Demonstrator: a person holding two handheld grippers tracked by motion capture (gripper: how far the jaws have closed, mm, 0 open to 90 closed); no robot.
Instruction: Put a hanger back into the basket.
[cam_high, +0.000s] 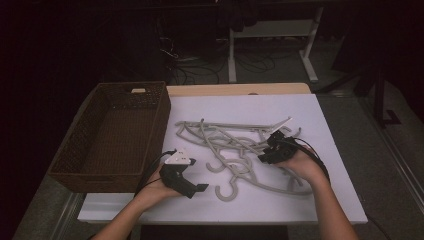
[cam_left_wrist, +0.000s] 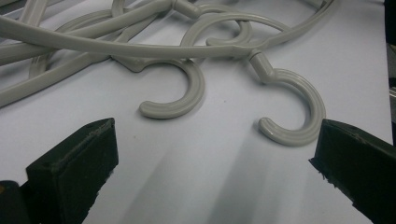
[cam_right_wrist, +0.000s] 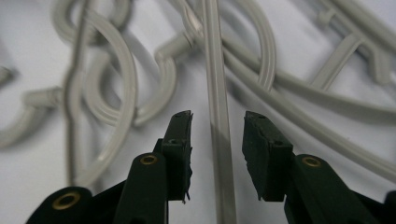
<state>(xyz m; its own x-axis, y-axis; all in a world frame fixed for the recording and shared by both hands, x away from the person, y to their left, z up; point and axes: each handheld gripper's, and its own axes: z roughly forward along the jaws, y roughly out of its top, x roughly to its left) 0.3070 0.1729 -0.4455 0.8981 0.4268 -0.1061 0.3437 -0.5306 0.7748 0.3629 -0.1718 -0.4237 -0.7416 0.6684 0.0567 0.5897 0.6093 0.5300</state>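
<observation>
A tangled pile of several grey plastic hangers (cam_high: 235, 145) lies on the white board (cam_high: 310, 200). My right gripper (cam_high: 265, 148) is at the pile's right side. In the right gripper view, its jaws (cam_right_wrist: 218, 116) stand a little apart, with a straight hanger bar (cam_right_wrist: 214, 70) running between them. A gap shows on each side of the bar. My left gripper (cam_high: 195, 175) rests at the pile's left front, wide open and holding nothing (cam_left_wrist: 215, 135). Two hanger hooks (cam_left_wrist: 184, 95) (cam_left_wrist: 303, 109) lie on the board just ahead of its jaws.
A brown wicker basket (cam_high: 161, 125) with nothing in it stands at the left of the board, close to my left hand. The board's front strip lies bare below the hooks. Beyond the table are a dark floor, cables and white desk legs (cam_high: 232, 55).
</observation>
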